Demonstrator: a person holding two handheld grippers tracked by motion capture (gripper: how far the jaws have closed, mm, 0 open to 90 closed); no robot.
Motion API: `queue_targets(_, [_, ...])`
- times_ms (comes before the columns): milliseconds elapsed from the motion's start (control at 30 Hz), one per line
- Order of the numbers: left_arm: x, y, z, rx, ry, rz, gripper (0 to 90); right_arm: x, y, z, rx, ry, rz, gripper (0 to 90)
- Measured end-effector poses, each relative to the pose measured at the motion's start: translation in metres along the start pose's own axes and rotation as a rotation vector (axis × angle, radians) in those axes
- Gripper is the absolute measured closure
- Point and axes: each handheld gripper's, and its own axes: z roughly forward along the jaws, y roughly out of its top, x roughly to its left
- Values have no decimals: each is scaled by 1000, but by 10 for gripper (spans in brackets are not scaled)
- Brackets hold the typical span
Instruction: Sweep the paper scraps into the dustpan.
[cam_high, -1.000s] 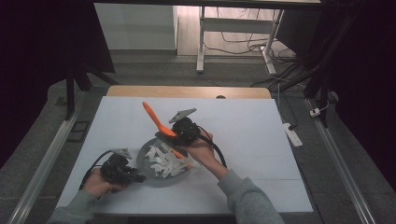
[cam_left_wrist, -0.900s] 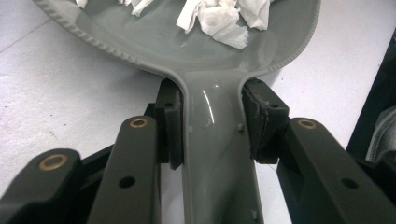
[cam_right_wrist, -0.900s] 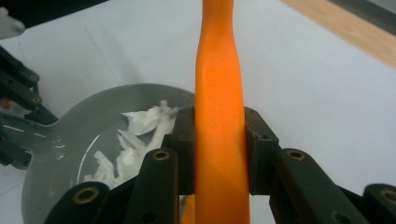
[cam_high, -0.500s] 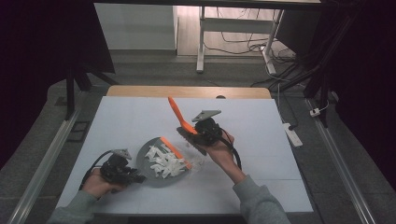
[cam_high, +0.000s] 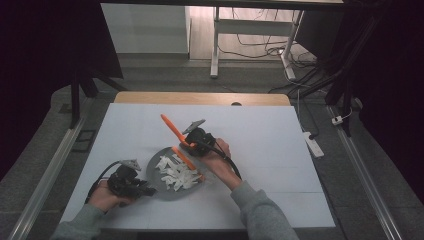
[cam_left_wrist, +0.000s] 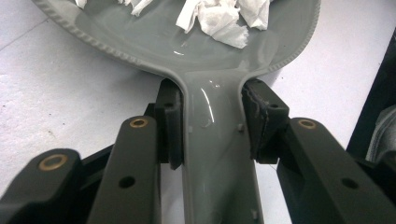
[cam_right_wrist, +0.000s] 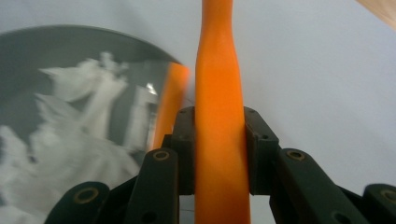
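Scraps of torn white paper (cam_high: 176, 172) lie heaped in a shallow grey plastic dustpan with a ribbed rim (cam_high: 159, 187), which sits flat on the pale bench (cam_high: 280, 150) between the two hands. The dustpan's flat grey handle (cam_left_wrist: 215, 154) runs straight back between the black jaws of the left hand-held gripper (cam_high: 136, 186), and in the left gripper view both pads press against its sides, so this hand-held gripper is clamped on the handle, with the paper scraps just ahead of it across the pan's hollow. The right hand-held gripper (cam_high: 192, 142) is closed on the long orange plastic handle of a small brush (cam_right_wrist: 218, 140); in the right gripper view the handle stands upright between the jaws and reaches well beyond them. In the high view the handle (cam_high: 171, 127) slants up and away from that hand-held gripper, while the orange brush head (cam_high: 186, 159) lies below it at the far edge of the pan, beside the paper heap. Seen from the right hand-held gripper, the pan and its paper are blurred to one side, with bare bench on the other. A grey-sleeved forearm (cam_high: 255, 210) comes in behind the right hand, and a black cable trails from each hand-held gripper.
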Motion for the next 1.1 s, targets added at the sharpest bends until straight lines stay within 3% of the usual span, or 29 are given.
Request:
queue_targets(67, [0, 0, 0, 1, 1, 0, 613, 11, 5, 0, -10, 44, -1, 709])
queue_targets(133, [0, 0, 0, 0, 1, 0, 613, 24, 8, -2, -20, 59, -40, 709])
queue_targets(167, [0, 0, 0, 0, 1, 0, 613, 28, 10, -4, -31, 88, -51, 709])
queue_targets(233, [0, 0, 0, 0, 1, 0, 613, 31, 11, -11, -75, 209, -40, 709])
queue_targets(267, [0, 0, 0, 0, 1, 0, 613, 32, 11, -16, -92, 231, -25, 709])
queue_targets(333, [0, 0, 0, 1, 3, -1, 613, 32, 12, -25, -129, 221, -27, 709])
queue_targets(467, [0, 0, 0, 0, 1, -1, 613, 21, 9, -44, -187, 224, 22, 709])
queue_targets(800, [-1, -1, 0, -5, 5, -2, 613, 0, -19, -60, -215, 198, 97, 709])
queue_targets(967, [-1, -1, 0, -5, 4, -3, 613, -5, -33, -68, -175, 90, 78, 709])
queue_targets(1100, [-4, -3, 0, 4, -4, 11, 613, -18, -50, -73, -150, 18, 120, 709])
